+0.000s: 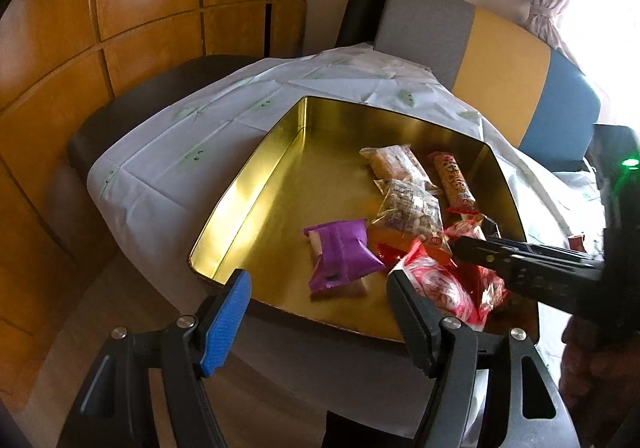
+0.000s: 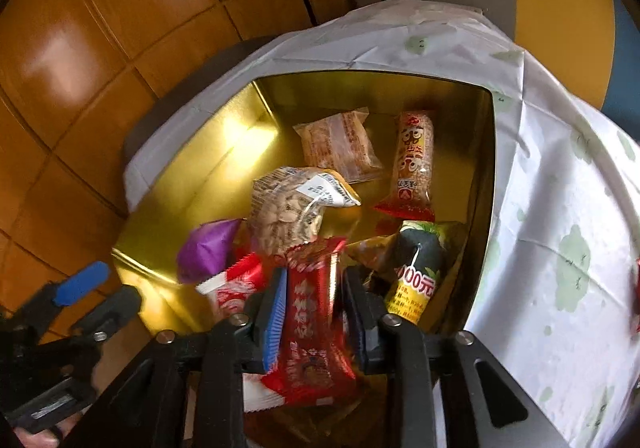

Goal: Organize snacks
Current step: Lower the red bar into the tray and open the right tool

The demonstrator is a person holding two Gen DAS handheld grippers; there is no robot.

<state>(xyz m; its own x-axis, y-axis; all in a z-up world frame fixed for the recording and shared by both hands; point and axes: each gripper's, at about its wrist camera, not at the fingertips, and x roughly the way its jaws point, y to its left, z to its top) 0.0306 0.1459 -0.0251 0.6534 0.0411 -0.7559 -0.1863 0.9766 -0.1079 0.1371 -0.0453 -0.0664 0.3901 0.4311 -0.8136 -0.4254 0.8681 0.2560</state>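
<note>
A gold tin box (image 1: 256,184) (image 2: 180,216) sits on the white tablecloth and holds several snack packets: a purple packet (image 1: 340,252) (image 2: 208,248), a clear nut bag (image 1: 408,204) (image 2: 288,208), a tan cracker pack (image 1: 394,164) (image 2: 340,146), a long red-ended bar (image 1: 454,180) (image 2: 412,164) and a red-white packet (image 1: 436,284) (image 2: 232,288). My right gripper (image 2: 316,312) (image 1: 492,244) is over the tin's near corner, shut on a red snack packet (image 2: 312,324). My left gripper (image 1: 320,300) (image 2: 100,288) is open and empty at the tin's near rim.
A dark green and yellow packet (image 2: 416,268) lies in the tin's right corner. The white tablecloth (image 2: 560,228) (image 1: 180,152) covers a small table. A grey, yellow and blue chair back (image 1: 500,60) stands behind it. Wooden panels (image 1: 100,28) line the left wall.
</note>
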